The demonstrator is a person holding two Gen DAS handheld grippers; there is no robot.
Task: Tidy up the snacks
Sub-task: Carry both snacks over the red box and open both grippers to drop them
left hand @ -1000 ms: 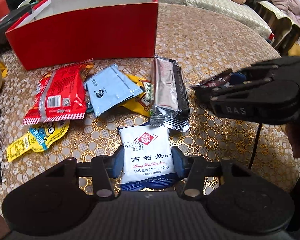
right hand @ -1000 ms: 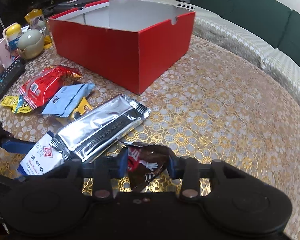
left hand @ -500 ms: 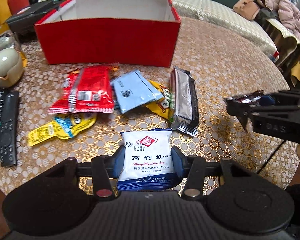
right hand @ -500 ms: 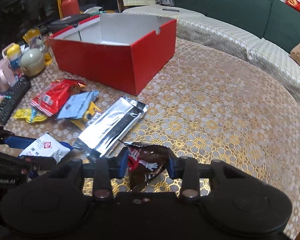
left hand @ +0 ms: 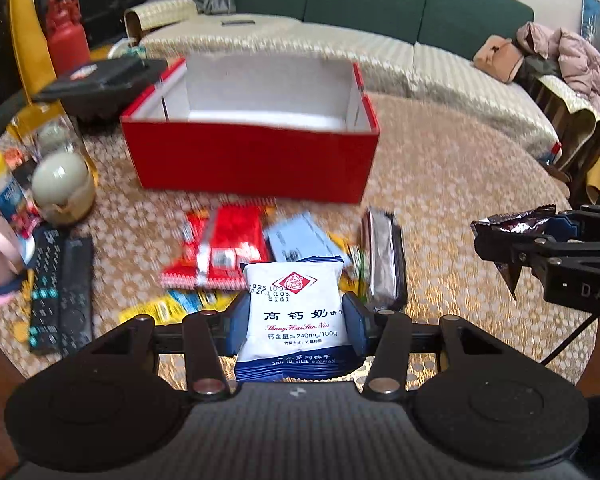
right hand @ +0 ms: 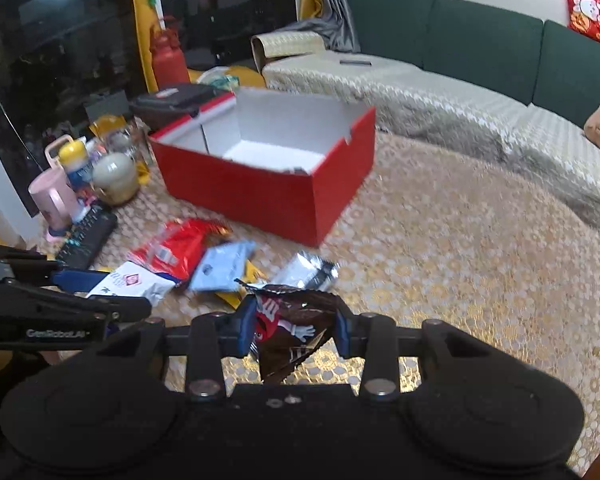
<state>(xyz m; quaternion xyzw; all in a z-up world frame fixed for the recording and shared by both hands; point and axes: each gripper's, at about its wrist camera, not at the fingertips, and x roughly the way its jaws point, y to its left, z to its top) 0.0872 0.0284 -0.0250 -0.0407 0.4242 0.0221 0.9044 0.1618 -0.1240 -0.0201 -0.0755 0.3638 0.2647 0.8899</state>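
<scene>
My left tongs [left hand: 296,316] clamp the white biscuit packet [left hand: 294,320], my right tongs [right hand: 291,326] the brown candy bag [right hand: 290,328], both above the bench [right hand: 460,260]; red box [left hand: 252,156] mid-bench, green sofa [left hand: 380,4] behind

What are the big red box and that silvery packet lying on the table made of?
The red box looks like cardboard: matte red outside, plain white inside, with folded flaps and a notch cut in its rim. The silver packet looks like metallised plastic film or foil: it is shiny, reflects the light, and has a dark crimped edge. The picture is blurred, so foil or film stays open.
</scene>
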